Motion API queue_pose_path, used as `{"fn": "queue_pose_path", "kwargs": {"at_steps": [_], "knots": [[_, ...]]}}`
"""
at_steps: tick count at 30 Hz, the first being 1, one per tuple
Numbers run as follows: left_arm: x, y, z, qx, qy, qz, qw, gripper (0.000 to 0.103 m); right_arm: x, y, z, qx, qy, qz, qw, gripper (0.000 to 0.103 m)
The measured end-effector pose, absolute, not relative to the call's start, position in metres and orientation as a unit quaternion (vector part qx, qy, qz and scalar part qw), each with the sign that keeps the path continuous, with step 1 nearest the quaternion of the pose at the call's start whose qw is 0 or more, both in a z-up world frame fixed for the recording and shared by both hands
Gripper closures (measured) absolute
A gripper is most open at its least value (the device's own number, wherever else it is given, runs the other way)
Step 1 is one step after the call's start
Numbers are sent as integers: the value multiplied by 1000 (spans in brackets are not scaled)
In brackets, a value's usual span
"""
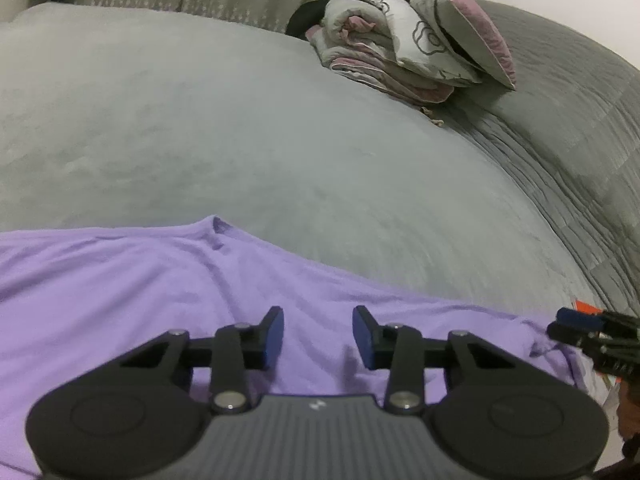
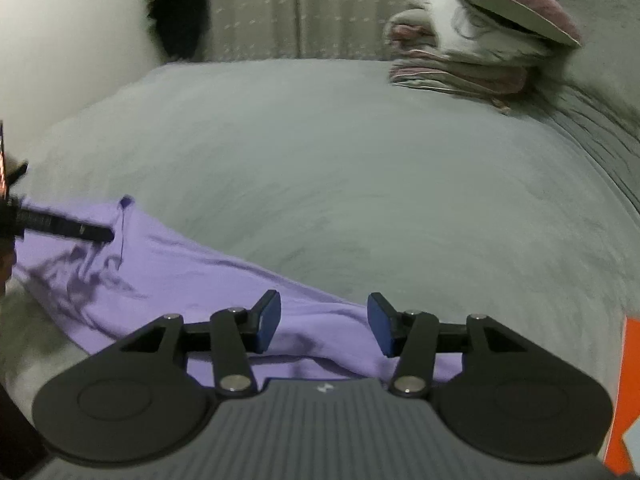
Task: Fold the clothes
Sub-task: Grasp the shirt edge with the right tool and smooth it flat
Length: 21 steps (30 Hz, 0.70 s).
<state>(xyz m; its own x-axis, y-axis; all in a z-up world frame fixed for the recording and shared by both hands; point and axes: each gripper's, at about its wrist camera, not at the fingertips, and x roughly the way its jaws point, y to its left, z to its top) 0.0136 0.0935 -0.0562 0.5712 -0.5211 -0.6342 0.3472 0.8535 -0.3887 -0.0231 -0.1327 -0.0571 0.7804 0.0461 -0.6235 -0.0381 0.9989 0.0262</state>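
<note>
Lying flat under both, the purple shirt (image 1: pixel 120 300) meets each hand-held gripper (image 1: pixel 318 336) (image 2: pixel 324 326) parted, empty.

This is a bedroom in a home. A big grey bed (image 1: pixel 240 128) fills it. Folded blankets (image 1: pixel 384 52) and a pillow (image 1: pixel 464 16) sit far right.

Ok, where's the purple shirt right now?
The purple shirt lies spread on the near edge of the grey bed cover, directly under both grippers in both wrist views, well short of the folded bedding pile at the far right.
</note>
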Motion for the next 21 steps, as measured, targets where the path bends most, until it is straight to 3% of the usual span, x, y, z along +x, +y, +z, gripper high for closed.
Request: {"fn": "queue_pose_path", "kwargs": {"at_steps": [7, 9, 10, 11, 21], "knots": [[-4, 79, -52, -71, 380, -311, 868, 68, 1, -133, -73, -16, 362, 26, 932, 62], [-13, 74, -52, -54, 374, -335, 863, 68, 6, -135, -80, -22, 372, 21, 928, 76], [-17, 72, -52, -48, 373, -346, 860, 68, 9, -136, -83, -25, 378, 18, 925, 92], [-21, 71, -53, -42, 370, -357, 856, 68, 10, -138, -85, -26, 379, 16, 925, 100], [-42, 62, -52, 7, 360, -413, 836, 68, -21, -136, -67, -52, 325, 9, 944, 103]]}}
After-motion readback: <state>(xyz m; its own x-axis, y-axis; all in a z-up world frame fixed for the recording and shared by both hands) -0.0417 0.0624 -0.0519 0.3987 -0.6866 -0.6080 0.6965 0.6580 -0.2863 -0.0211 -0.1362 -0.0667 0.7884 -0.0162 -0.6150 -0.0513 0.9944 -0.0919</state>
